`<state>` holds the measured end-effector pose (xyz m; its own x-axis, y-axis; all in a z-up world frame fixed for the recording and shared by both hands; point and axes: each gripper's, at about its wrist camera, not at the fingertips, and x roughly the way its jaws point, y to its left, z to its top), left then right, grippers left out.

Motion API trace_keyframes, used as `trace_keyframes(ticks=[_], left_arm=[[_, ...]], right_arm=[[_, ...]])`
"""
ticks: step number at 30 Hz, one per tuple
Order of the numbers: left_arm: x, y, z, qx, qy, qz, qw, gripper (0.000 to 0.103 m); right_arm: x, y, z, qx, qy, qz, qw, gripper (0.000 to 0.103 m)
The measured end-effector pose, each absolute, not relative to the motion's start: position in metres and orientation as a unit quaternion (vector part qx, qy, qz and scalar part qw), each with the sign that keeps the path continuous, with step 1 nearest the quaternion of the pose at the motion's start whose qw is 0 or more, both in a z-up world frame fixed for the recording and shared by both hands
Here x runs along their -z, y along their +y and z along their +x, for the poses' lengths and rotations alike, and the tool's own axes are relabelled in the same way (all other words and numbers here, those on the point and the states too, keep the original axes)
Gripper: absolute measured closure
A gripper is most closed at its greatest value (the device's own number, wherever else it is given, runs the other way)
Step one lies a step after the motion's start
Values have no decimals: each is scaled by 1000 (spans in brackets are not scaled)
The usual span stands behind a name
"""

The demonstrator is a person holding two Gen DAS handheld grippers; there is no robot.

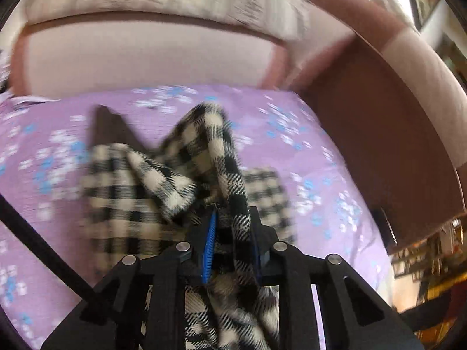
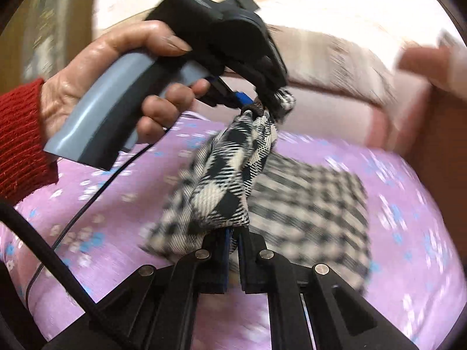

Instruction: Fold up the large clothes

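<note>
The left gripper (image 1: 230,233) is pinching the black-and-white checked cloth (image 1: 192,157) tight between its fingers, and the right gripper (image 2: 232,242) is squeezing another bunch of the same cloth. The cloth is hanging between the two grippers, with its other end lying on the purple flowered bedsheet (image 2: 122,204). A hand (image 2: 111,81) in a red sleeve (image 2: 20,140) is holding the left gripper's grey handle.
</note>
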<state>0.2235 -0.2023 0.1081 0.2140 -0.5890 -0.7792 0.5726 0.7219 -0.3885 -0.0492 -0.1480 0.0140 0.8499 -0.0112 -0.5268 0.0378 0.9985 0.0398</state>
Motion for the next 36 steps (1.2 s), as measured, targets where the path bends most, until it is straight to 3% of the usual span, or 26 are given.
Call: trace_keyframes(ticks=[1,7,9,11,19,28,36], left_arm=[[-104,-217,220,384,510,-8,769,100],[-88,-278,189,408,517,40,752,98],[-95,-269,181,408,507,37,759,84],[-103,-263,180,399,495,24,771,64],[-120,-131,152,313,454,-3,834,43],[-63,7,95,179,448,3,876,41],[-28,33,74,138,444,10,885,41]], right_arm=[[-6,-165,-54,24,281,43,958,98],[41,-241,-66,43,327,169,929,98],[47,-247,-66,33,329,188,925,97],[47,-245,-64,33,329,186,925,97],[66,-276,-64,30,347,257,901,86],[55,-294,-91,73,362,252,895,76],[20,-296,-93,89,343,230,906,73]])
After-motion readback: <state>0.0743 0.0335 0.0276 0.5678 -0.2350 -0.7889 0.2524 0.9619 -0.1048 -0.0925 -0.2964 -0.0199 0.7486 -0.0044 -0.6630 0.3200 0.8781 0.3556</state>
